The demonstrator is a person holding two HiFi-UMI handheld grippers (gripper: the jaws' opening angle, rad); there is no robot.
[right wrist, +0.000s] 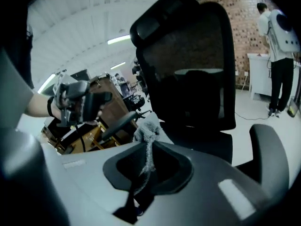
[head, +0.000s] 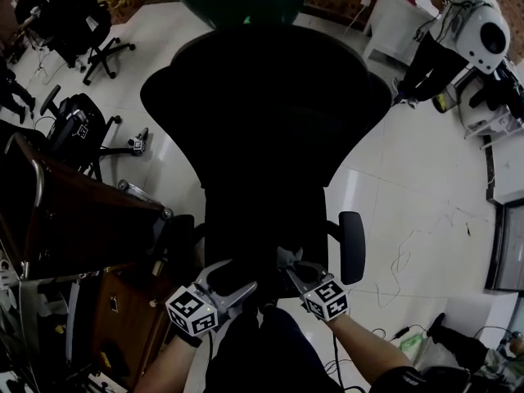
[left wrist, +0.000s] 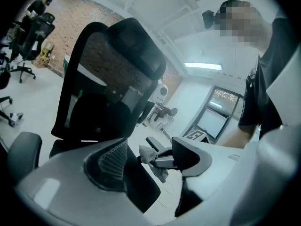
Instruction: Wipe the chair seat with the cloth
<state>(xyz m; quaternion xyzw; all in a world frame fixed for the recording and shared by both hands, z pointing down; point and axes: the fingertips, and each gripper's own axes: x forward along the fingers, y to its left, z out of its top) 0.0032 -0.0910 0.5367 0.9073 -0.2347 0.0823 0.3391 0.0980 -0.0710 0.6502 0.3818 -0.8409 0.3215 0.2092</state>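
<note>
Right claw point(right wrist: 147, 142) tight on the cloth point(right wrist: 146, 126), left claw point(head: 236, 275) agape, black chair backrest point(head: 254, 97) ahead, armrest point(head: 352, 246) alongside.

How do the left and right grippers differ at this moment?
The left gripper has its jaws apart; the right gripper has them closed. The left gripper holds nothing; the right gripper pinches the cloth. Both point toward the chair.
</note>
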